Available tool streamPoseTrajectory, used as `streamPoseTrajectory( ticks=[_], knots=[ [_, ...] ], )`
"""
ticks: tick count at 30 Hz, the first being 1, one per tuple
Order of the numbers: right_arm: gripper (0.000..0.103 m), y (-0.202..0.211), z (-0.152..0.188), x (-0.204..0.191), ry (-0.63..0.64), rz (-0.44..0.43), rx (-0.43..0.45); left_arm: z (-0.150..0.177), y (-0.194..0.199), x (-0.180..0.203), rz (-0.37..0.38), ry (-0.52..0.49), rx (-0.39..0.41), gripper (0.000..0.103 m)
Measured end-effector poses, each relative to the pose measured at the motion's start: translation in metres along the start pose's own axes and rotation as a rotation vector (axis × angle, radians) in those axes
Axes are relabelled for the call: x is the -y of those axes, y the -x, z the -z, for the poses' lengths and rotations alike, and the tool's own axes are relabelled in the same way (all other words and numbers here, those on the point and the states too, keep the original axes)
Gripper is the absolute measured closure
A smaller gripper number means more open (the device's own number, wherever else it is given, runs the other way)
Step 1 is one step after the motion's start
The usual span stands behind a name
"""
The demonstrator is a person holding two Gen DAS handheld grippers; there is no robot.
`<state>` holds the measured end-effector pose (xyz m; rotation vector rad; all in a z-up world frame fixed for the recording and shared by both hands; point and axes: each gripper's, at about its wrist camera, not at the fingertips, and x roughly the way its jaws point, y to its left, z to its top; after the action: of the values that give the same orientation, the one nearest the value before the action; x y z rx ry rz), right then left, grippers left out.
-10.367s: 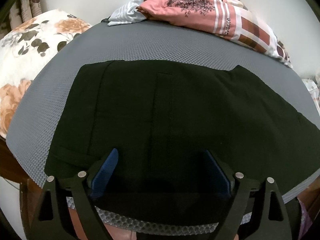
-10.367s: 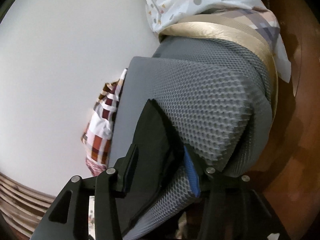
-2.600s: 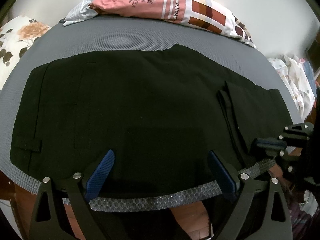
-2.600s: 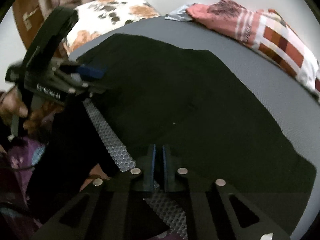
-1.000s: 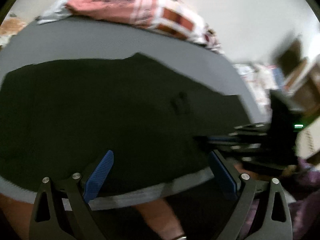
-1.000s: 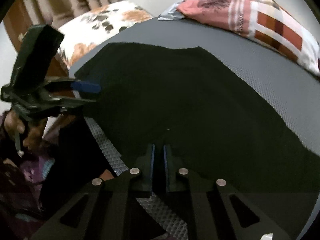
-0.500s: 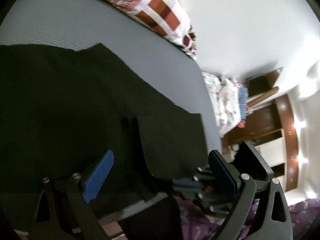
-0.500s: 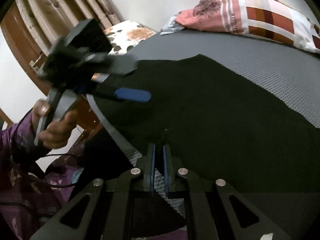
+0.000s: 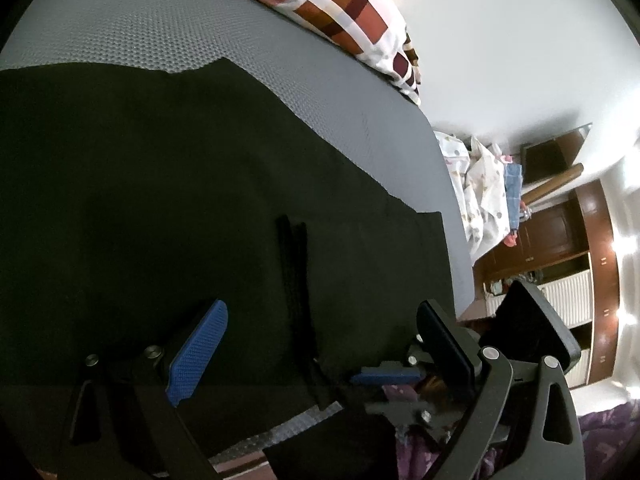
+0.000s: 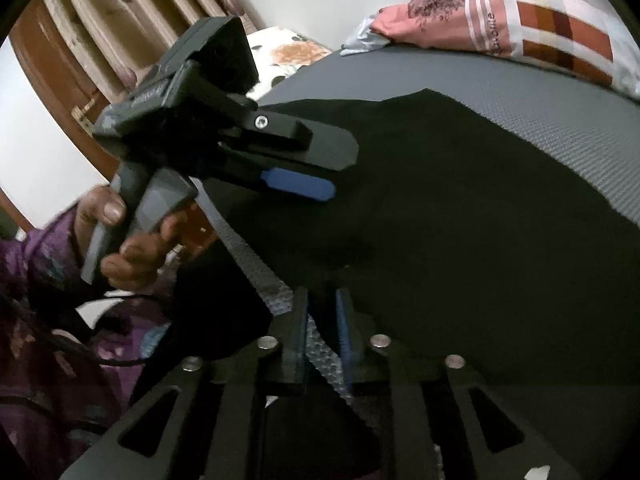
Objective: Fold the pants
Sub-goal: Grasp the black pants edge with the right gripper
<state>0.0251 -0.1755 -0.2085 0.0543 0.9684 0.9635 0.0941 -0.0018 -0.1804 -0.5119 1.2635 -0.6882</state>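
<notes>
Ahead of the left gripper we see a grey mattress (image 9: 248,40) with a fine honeycomb texture, and behind it a plain white wall (image 9: 500,40). To the right of this gripper stand dark brown wooden cupboards (image 9: 560,232), with bright spots of light on them. Up and left of the right gripper we see beige curtains (image 10: 132,12) and a brown wooden door frame (image 10: 52,76).

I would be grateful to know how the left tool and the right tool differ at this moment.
The left tool has its jaws wide apart above the black pants, gripping nothing. The right tool shows only a narrow gap; its jaws have just been opening, with the edge of the grey mat visible between them. Both have black frames and blue pads and point down at the pants.
</notes>
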Motion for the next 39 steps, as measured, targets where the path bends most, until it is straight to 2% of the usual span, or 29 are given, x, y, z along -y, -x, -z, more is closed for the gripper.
streamPoseTrajectory(
  ticks=[2,4,6,8,9,13,15,16,17,18,19,20,22,27,32,39],
  knots=[
    [0.076,0.005,-0.001,0.005,-0.029,-0.043,0.009,-0.001,-0.001,0.002,-0.005,-0.004,-0.006,0.008],
    [0.076,0.024,-0.002,0.016,-0.087,-0.070,0.068,-0.001,-0.001,0.004,-0.011,-0.019,-0.015,0.008],
    [0.076,0.059,0.004,0.037,-0.177,-0.058,0.158,-0.001,-0.006,0.008,-0.019,-0.036,-0.039,0.008],
    [0.075,0.089,0.014,0.061,-0.266,-0.005,0.215,-0.002,-0.013,0.011,-0.038,-0.049,-0.063,0.008],
    [0.075,0.109,0.023,0.076,-0.310,0.049,0.247,-0.002,-0.016,0.012,-0.048,-0.053,-0.068,0.008],
    [0.074,0.177,0.063,0.127,-0.500,0.208,0.358,0.001,-0.022,0.015,-0.016,-0.056,-0.085,0.008],
    [0.073,0.199,0.082,0.144,-0.578,0.257,0.397,0.003,-0.025,0.019,-0.027,-0.072,-0.070,0.009],
    [0.072,0.208,0.091,0.151,-0.611,0.268,0.413,0.004,-0.027,0.021,-0.030,-0.079,-0.066,0.015],
    [0.071,0.215,0.101,0.160,-0.653,0.273,0.425,0.004,-0.029,0.023,-0.027,-0.086,-0.067,0.027],
    [0.069,0.217,0.106,0.165,-0.677,0.271,0.425,0.003,-0.032,0.025,-0.027,-0.092,-0.079,0.058],
    [0.069,0.219,0.111,0.170,-0.697,0.264,0.423,0.003,-0.036,0.027,-0.073,-0.108,-0.085,0.076],
    [0.069,0.215,0.116,0.172,-0.714,0.246,0.416,0.002,-0.039,0.027,-0.090,-0.115,-0.085,0.081],
    [0.069,0.208,0.120,0.172,-0.718,0.225,0.400,0.001,-0.042,0.025,-0.098,-0.103,-0.080,0.086],
    [0.069,0.172,0.116,0.160,-0.679,0.176,0.339,0.000,-0.037,0.021,-0.085,-0.083,-0.064,0.090],
    [0.068,0.157,0.113,0.153,-0.641,0.206,0.305,-0.004,-0.034,0.019,-0.096,-0.091,-0.033,0.090],
    [0.068,0.155,0.112,0.155,-0.645,0.211,0.293,-0.003,-0.027,0.002,-0.089,-0.033,-0.012,0.090]
  ],
)
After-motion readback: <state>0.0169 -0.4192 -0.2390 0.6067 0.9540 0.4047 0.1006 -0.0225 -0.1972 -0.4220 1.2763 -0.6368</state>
